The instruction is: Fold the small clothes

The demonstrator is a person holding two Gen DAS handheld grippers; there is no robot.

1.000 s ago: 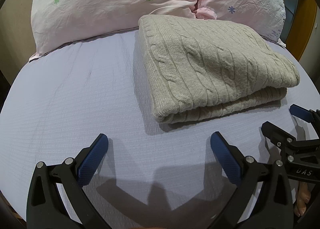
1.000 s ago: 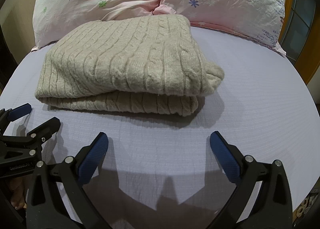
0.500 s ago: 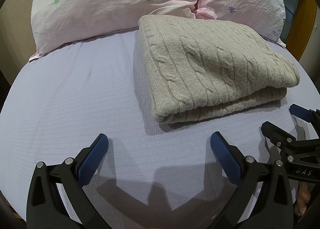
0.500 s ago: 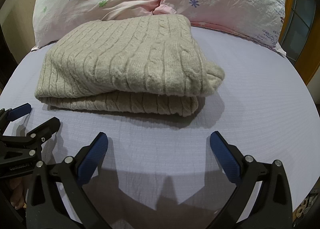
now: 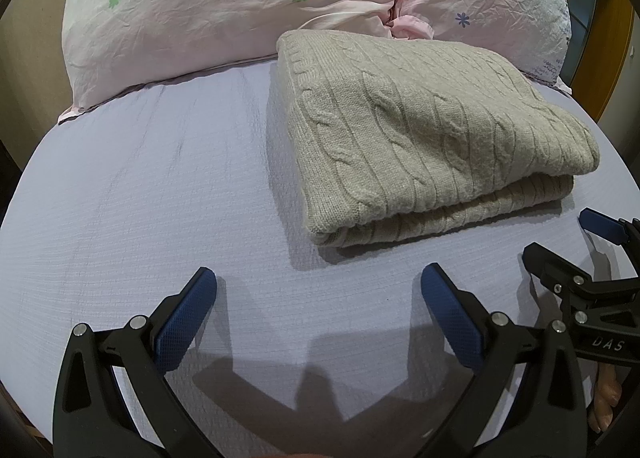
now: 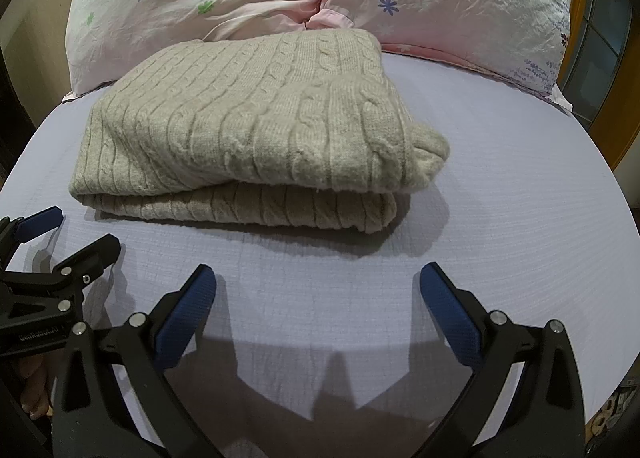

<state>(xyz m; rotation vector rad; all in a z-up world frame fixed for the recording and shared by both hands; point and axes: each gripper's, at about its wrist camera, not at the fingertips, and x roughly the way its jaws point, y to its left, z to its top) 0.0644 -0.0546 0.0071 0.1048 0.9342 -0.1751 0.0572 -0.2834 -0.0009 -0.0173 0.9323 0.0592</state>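
Lying folded: beige cable-knit sweater (image 5: 424, 138) on lavender bedsheet (image 5: 140, 186), far edge touching pink pillows (image 5: 224, 6) | hovering over sheet near sweater's front edge: left gripper (image 5: 318, 298), jaws gaping, gripping nothing | hovering alongside: right gripper (image 6: 318, 298), jaws gaping, gripping nothing

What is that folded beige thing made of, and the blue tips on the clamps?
The folded sweater looks like a soft, matte knit, probably wool or a wool-like yarn: raised cable braids and a slightly fuzzy surface show. The blue pads on the left gripper look like rubber or textured plastic, going by their fine dimpled grid; which one, I cannot tell. The right gripper has the same.
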